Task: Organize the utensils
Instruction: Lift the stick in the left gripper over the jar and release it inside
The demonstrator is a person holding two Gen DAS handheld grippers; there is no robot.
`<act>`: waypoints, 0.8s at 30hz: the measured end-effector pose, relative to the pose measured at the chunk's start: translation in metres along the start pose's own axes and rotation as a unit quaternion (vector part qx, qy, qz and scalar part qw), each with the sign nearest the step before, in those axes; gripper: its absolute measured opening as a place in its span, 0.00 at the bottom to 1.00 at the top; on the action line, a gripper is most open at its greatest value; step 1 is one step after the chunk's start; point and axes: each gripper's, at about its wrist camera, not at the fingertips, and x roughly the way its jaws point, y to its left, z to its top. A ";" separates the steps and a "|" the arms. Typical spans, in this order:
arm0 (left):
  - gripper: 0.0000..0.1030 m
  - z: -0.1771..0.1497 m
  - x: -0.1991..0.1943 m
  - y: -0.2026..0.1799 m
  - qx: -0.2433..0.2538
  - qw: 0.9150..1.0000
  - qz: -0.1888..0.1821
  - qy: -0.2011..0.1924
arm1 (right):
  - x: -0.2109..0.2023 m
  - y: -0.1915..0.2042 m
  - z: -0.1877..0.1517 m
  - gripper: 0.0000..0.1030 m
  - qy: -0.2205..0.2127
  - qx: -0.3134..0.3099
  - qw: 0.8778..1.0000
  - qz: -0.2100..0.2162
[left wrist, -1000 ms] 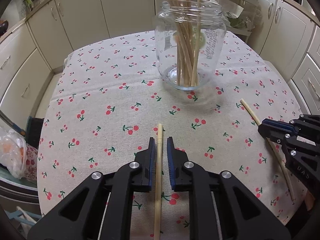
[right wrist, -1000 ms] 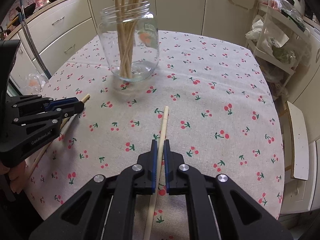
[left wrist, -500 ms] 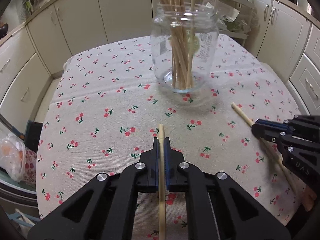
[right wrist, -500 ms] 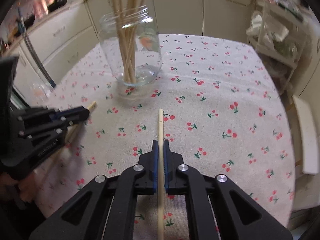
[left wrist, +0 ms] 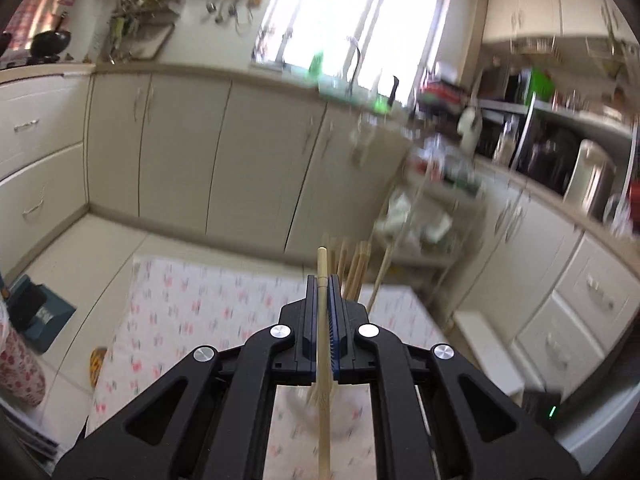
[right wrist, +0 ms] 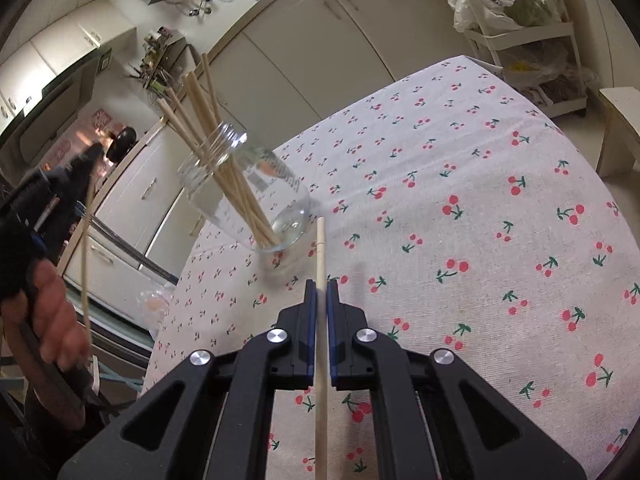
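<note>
**Both chopsticks gripped above the cherry cloth**

The left hand-held gripper (left wrist: 323, 284) was clamped on a chopstick (left wrist: 323, 360), and the right hand-held gripper (right wrist: 321, 292) pinched another chopstick (right wrist: 321, 248) above the tabletop (right wrist: 480, 184), near the glass jar (right wrist: 244, 196) of chopsticks.

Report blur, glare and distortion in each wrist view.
Left wrist: heavy motion blur over the cabinets and tablecloth, window blown out; the gripped chopstick stays sharp. Right wrist: mostly sharp, fisheye tilts the jar; left gripper smeared.
</note>
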 end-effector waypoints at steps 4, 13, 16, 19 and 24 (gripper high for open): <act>0.05 0.028 0.006 -0.005 -0.026 0.998 -0.001 -0.062 | -0.005 -0.005 0.000 0.06 -0.013 0.010 1.000 0.004; 0.05 0.055 0.037 -0.018 -0.071 0.986 0.020 -0.152 | -0.004 -0.004 -0.002 0.06 -0.015 0.001 1.000 0.004; 0.05 0.057 0.052 -0.025 -0.069 0.982 0.034 -0.171 | -0.005 -0.006 -0.002 0.06 -0.017 0.007 1.000 0.006; 0.05 0.054 0.065 -0.030 -0.063 0.979 0.050 -0.186 | -0.005 -0.007 -0.002 0.06 -0.017 0.010 1.000 0.008; 0.05 0.044 0.075 -0.035 -0.050 0.976 0.066 -0.200 | -0.003 -0.008 -0.001 0.06 -0.015 0.010 1.000 0.010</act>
